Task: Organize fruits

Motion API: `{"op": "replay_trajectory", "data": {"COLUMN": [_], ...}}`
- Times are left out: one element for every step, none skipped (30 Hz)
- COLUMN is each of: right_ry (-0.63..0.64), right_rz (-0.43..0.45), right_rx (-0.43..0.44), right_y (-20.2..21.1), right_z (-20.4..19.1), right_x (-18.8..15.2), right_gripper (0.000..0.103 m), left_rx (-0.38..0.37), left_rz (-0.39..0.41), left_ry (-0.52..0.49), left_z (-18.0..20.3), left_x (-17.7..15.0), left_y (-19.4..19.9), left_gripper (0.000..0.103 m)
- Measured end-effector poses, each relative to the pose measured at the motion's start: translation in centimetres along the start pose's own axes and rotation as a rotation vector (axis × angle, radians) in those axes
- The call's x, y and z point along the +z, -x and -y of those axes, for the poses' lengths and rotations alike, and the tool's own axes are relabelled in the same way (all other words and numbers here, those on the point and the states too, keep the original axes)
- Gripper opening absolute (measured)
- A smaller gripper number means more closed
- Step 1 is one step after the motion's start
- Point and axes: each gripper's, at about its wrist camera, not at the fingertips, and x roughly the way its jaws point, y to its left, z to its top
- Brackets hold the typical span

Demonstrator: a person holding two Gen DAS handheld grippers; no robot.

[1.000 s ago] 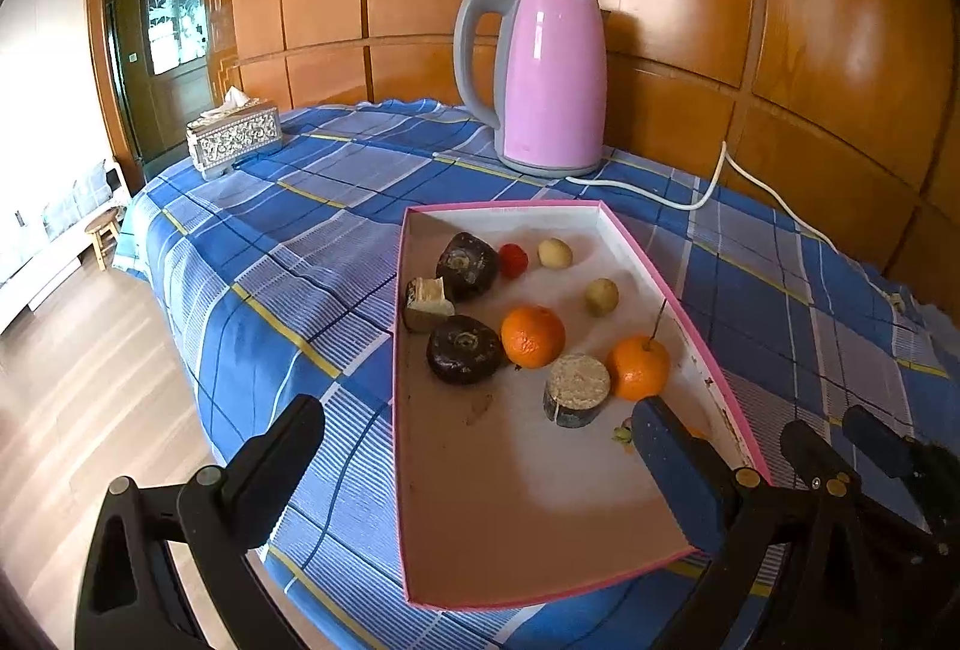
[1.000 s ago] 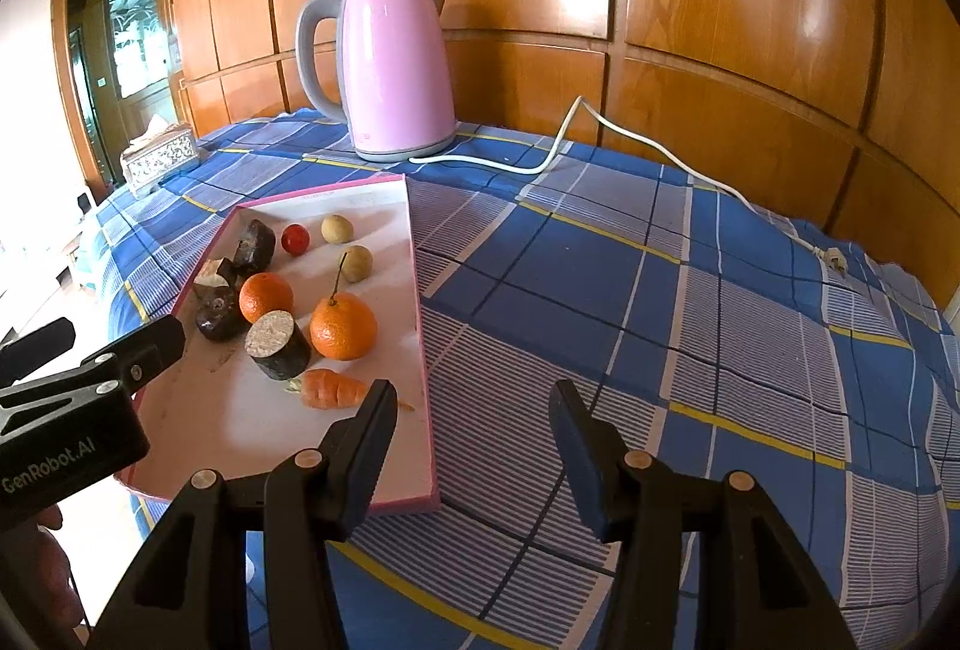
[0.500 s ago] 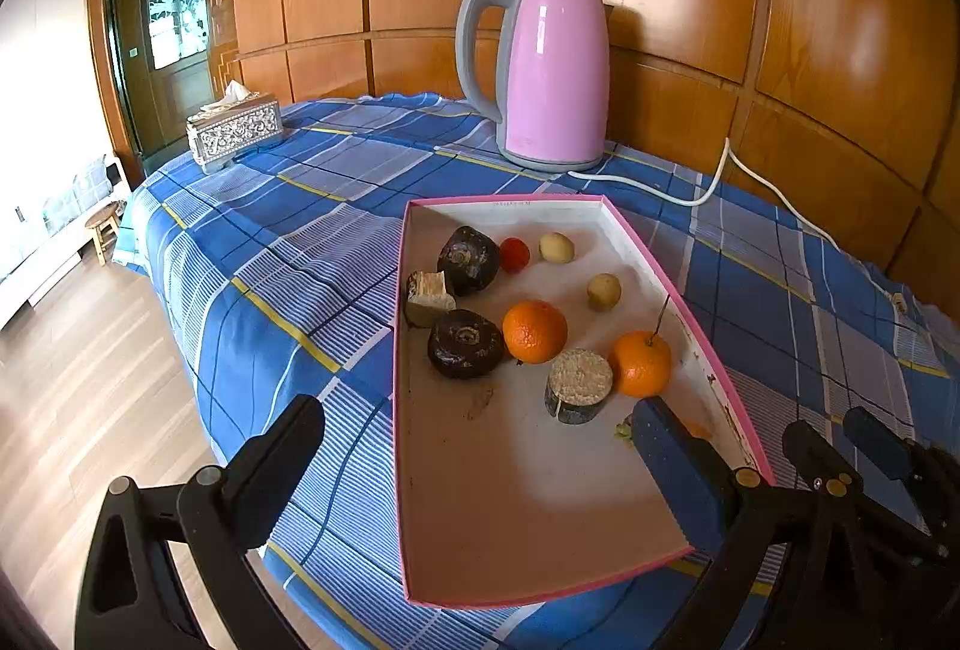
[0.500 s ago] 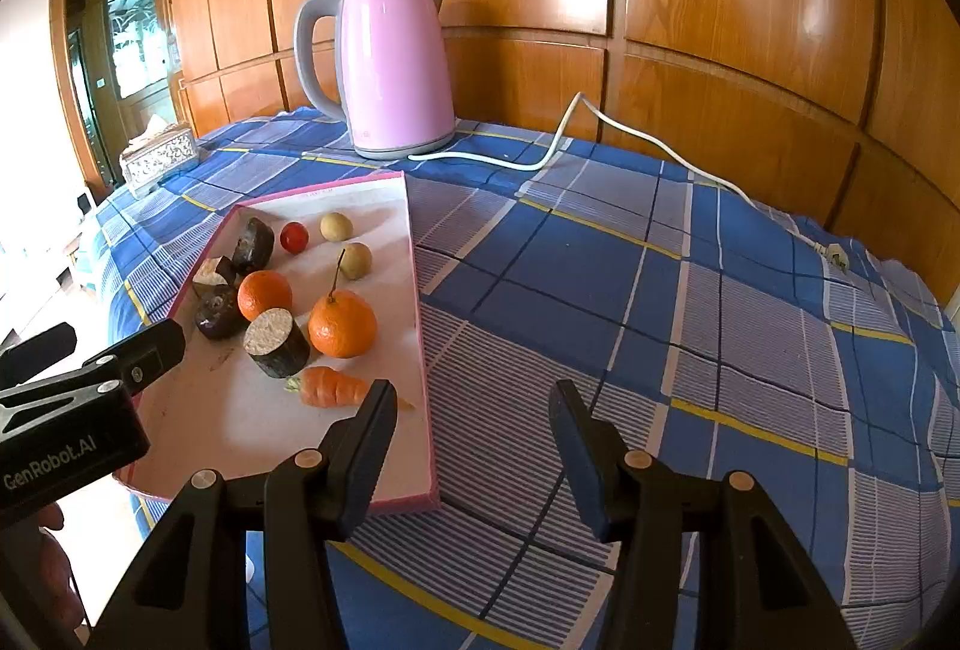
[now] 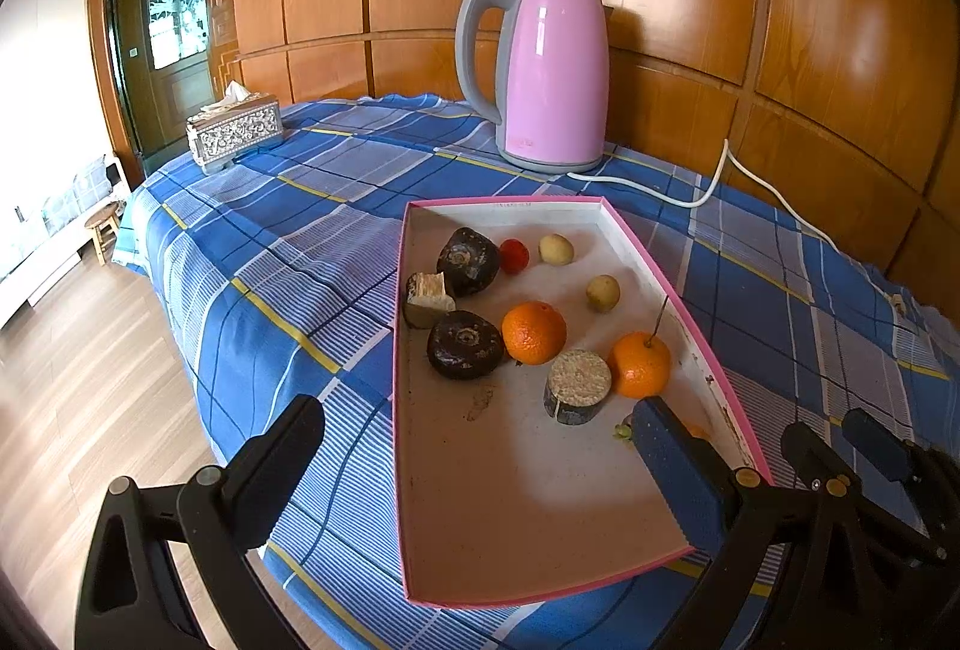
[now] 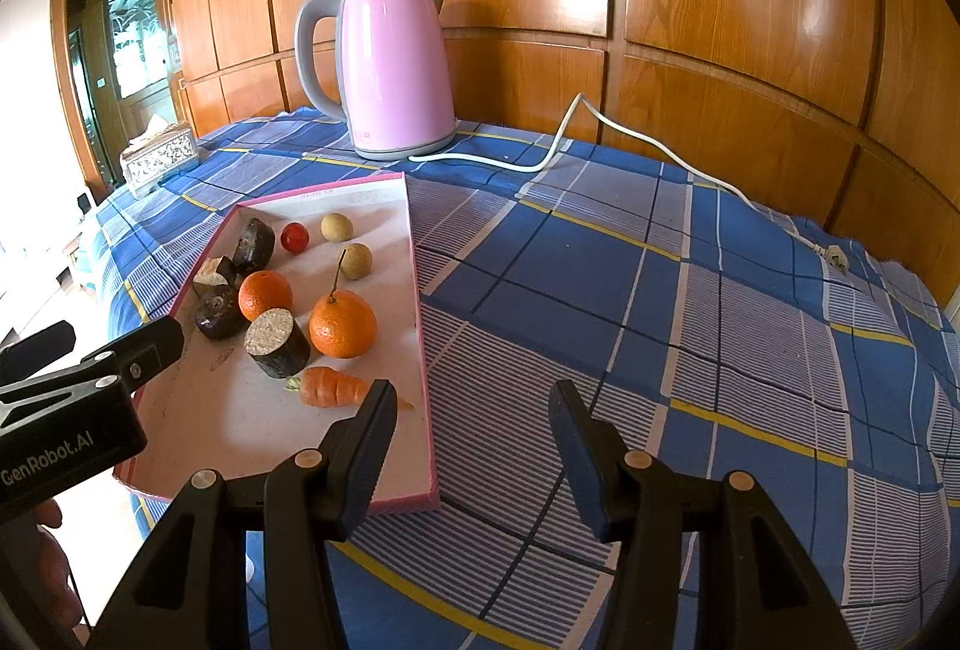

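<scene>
A pink-rimmed tray [image 5: 540, 524] [image 6: 414, 290] lies on the blue plaid cloth. It holds two oranges [image 5: 533, 332] [image 5: 641, 365] [image 6: 342, 323], dark round fruits [image 5: 465, 344], a cut dark cylinder [image 5: 577, 386] [image 6: 276, 342], a red tomato [image 5: 514, 255], two small tan fruits [image 5: 555, 249] and a carrot [image 6: 332, 388]. My left gripper [image 5: 480, 458] is open and empty over the tray's near end. My right gripper [image 6: 474, 431] is open and empty, just right of the tray's near right corner.
A pink kettle [image 5: 549, 74] [image 6: 393, 68] stands behind the tray, its white cord [image 6: 630, 140] trailing right along the wooden wall. A tissue box [image 5: 234, 131] sits at the table's far left corner. The table edge drops to wood floor [image 5: 72, 410] on the left.
Both views have shifted only slightly; the tray and fruits sit a little lower in the left wrist view. Both grippers stay open and empty.
</scene>
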Motion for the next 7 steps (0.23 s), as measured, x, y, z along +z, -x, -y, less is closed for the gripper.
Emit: {"op": "replay_trajectory", "data": {"right_ry": [0.0,0.001,0.001,0.001,0.0,-0.003,-0.005], "right_rz": [0.0,0.001,0.001,0.001,0.002,0.002,0.002], "right_rx": [0.0,0.0,0.0,0.0,0.001,0.002,0.004], "right_y": [0.03,0.04,0.02,0.04,0.03,0.04,0.03], "right_z": [-0.01,0.0,0.0,0.01,0.03,0.1,0.2], "right_x": [0.01,0.0,0.01,0.0,0.01,0.02,0.06], "right_gripper": [0.053,0.054,0.054,0.054,0.054,0.053,0.053], "left_rx": [0.001,0.0,-0.001,-0.005,-0.008,-0.012,-0.016], "left_rz": [0.003,0.007,0.009,0.01,0.009,0.006,0.003], "left_ry": [0.001,0.003,0.006,0.007,0.007,0.006,0.005], "left_z": [0.01,-0.02,0.02,0.0,-0.03,-0.01,0.04], "left_x": [-0.01,-0.01,0.0,0.01,0.02,0.03,0.03], "left_y": [0.07,0.14,0.19,0.21,0.2,0.16,0.13], "left_gripper": [0.103,0.103,0.103,0.103,0.103,0.103,0.103]}}
